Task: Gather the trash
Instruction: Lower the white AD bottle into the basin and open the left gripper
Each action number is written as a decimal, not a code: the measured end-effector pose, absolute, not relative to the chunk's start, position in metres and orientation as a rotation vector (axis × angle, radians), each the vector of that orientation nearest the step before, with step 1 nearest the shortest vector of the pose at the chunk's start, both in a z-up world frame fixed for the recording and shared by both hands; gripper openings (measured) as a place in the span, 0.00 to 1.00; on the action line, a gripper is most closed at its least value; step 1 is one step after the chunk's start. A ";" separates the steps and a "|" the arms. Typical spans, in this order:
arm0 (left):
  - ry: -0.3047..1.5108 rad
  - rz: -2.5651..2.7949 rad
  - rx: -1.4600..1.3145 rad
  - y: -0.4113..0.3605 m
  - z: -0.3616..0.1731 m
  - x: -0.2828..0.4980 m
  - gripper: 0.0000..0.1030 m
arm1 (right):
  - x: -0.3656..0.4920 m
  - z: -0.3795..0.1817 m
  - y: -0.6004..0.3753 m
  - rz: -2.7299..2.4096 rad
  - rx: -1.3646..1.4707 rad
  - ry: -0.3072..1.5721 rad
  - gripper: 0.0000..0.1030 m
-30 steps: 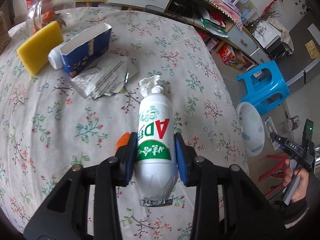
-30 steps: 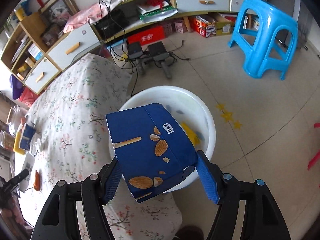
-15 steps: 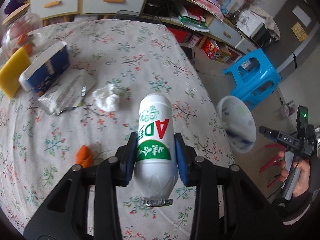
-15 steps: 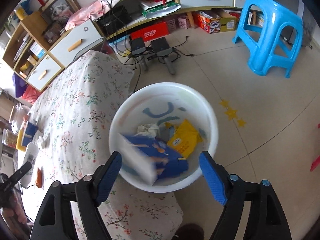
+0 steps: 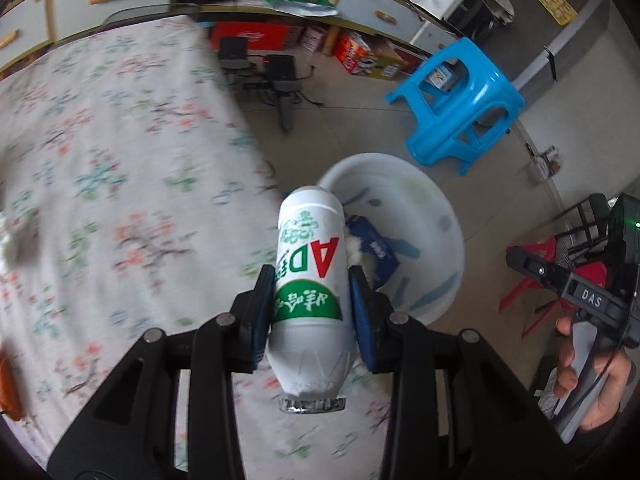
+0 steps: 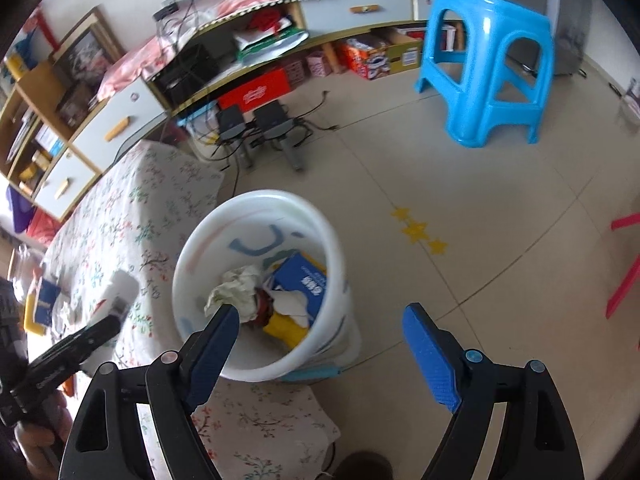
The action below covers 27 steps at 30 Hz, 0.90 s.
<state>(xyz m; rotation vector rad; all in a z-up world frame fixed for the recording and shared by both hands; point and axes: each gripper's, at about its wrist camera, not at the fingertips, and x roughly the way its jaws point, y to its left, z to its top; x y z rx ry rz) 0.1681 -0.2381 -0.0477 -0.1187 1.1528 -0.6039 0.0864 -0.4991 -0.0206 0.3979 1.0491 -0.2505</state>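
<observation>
My left gripper [image 5: 310, 312] is shut on a white plastic bottle [image 5: 309, 272] with a green and red label, held in the air over the table's edge, pointing at the white bin [image 5: 444, 216] on the floor. The bottle also shows in the right wrist view [image 6: 120, 292]. My right gripper [image 6: 320, 344] is open and empty, beside and above the white bin [image 6: 192, 256]. Inside the bin lie a blue box [image 6: 304, 280], crumpled paper [image 6: 236, 288] and a yellow wrapper [image 6: 288, 330].
The table with the floral cloth [image 5: 100, 168] is on the left; an orange scrap [image 5: 8, 388] lies at its edge. A blue stool [image 6: 488, 64] stands on the floor beyond the bin. Low shelves [image 6: 256, 52] with clutter line the back wall.
My right gripper opened and the blue box dropped into the bin. My left gripper lifted the bottle off the table and swung it right toward the bin.
</observation>
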 end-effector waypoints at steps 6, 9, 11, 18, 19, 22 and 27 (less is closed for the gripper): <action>1.128 -0.664 -0.107 -0.274 -0.046 0.176 0.37 | 0.084 -0.021 -0.510 -0.261 0.409 1.040 0.83; 1.113 -0.697 -0.078 -0.283 -0.047 0.179 0.46 | 0.083 -0.018 -0.510 -0.262 0.406 1.028 0.83; 1.109 -0.667 -0.054 -0.283 -0.046 0.179 0.69 | 0.081 -0.016 -0.509 -0.265 0.398 1.022 0.83; 1.084 -0.583 -0.019 -0.264 -0.039 0.176 0.82 | 0.082 -0.015 -0.505 -0.267 0.384 1.019 0.83; 1.082 -0.578 -0.013 -0.263 -0.038 0.176 0.82 | 0.082 -0.015 -0.504 -0.266 0.384 1.018 0.83; 1.070 -0.562 -0.001 -0.250 -0.034 0.173 0.83 | 0.084 -0.012 -0.498 -0.255 0.376 1.013 0.83; 1.048 -0.525 0.005 -0.222 -0.028 0.169 0.86 | 0.089 -0.011 -0.488 -0.234 0.352 1.016 0.83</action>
